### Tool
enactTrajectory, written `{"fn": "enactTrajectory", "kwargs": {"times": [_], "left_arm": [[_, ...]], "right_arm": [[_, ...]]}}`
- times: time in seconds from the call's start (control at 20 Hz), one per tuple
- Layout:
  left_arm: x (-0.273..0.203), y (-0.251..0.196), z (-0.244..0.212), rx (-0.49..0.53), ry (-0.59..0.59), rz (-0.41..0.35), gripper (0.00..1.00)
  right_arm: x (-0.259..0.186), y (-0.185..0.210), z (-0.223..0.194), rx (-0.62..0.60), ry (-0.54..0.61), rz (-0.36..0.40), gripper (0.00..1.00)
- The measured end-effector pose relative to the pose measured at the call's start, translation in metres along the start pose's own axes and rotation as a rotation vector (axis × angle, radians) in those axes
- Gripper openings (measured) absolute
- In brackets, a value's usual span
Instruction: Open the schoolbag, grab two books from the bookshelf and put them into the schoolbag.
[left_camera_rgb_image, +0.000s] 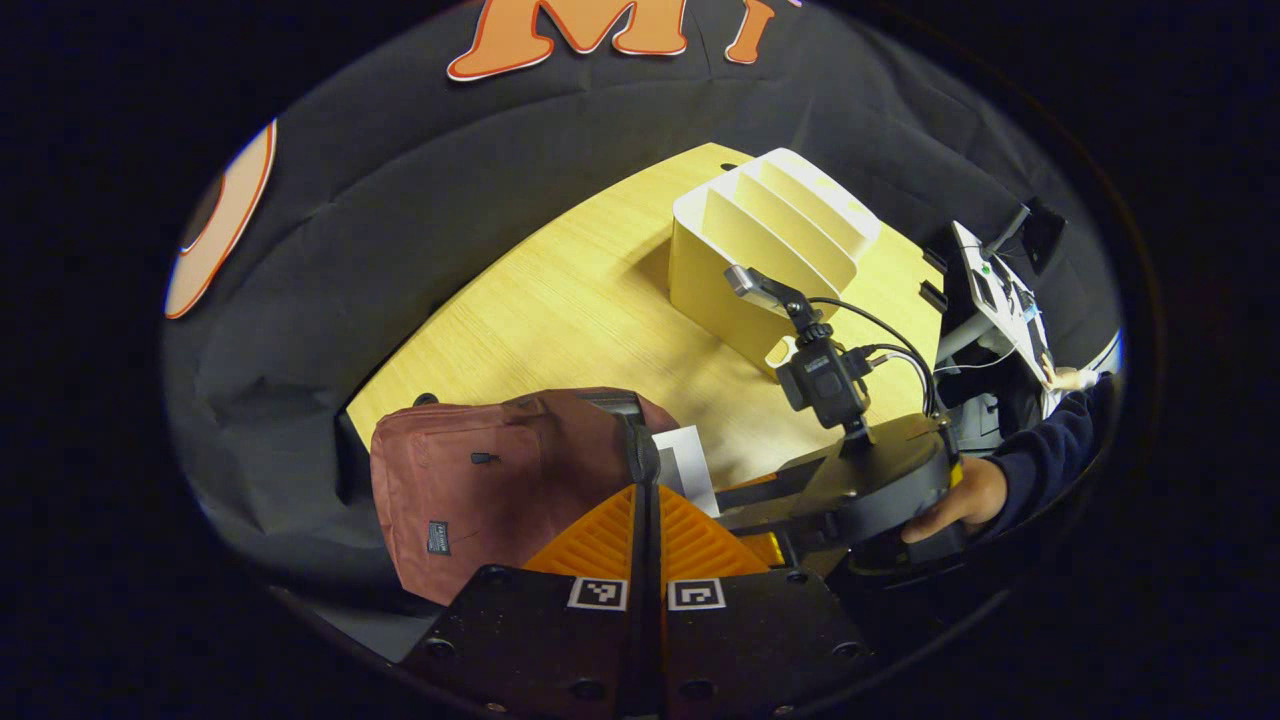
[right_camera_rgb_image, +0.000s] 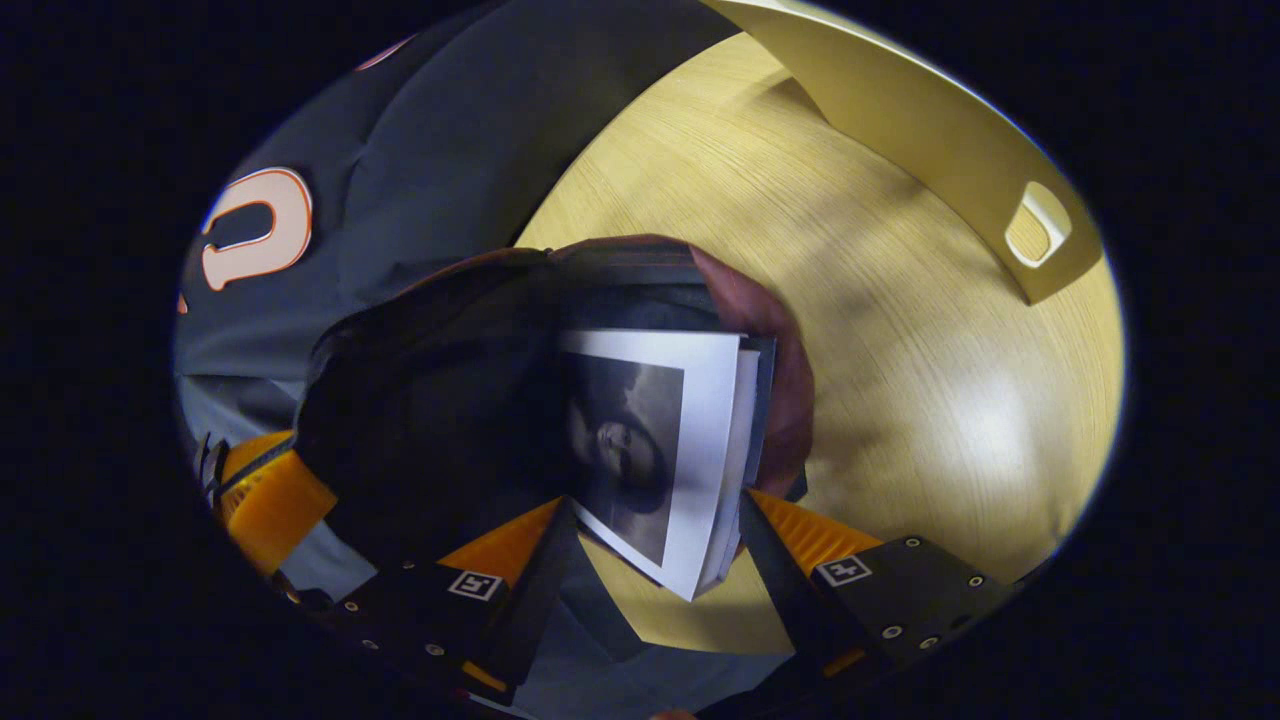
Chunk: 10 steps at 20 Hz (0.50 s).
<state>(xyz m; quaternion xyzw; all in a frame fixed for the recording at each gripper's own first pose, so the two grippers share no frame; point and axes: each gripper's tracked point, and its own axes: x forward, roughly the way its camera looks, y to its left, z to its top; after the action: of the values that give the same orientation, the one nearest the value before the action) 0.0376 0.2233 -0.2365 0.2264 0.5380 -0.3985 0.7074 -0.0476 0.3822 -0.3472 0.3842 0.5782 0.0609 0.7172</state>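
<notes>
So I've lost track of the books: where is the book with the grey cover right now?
In the right gripper view the book stands between the right gripper fingers, its far end inside the open maroon schoolbag on the wooden table.

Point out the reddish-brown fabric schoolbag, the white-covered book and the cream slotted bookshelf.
reddish-brown fabric schoolbag (left_camera_rgb_image: 460, 480): left gripper view, on its front panel.
white-covered book (right_camera_rgb_image: 700, 420): right gripper view, on the cover's white margin.
cream slotted bookshelf (left_camera_rgb_image: 725, 290): left gripper view, on its side wall.
</notes>
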Motion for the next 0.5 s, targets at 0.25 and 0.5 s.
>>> {"fn": "enactTrajectory", "kwargs": {"times": [0.25, 0.5], "left_arm": [[-0.001, 0.001, -0.004, -0.014, -0.001, -0.002, 0.01], [0.001, -0.002, 0.002, -0.030, -0.019, -0.011, 0.01]], "right_arm": [[-0.007, 0.002, 0.004, -0.005, -0.010, 0.050, 0.97], [-0.039, 0.000, 0.011, -0.026, -0.065, 0.060, 0.98]]}}
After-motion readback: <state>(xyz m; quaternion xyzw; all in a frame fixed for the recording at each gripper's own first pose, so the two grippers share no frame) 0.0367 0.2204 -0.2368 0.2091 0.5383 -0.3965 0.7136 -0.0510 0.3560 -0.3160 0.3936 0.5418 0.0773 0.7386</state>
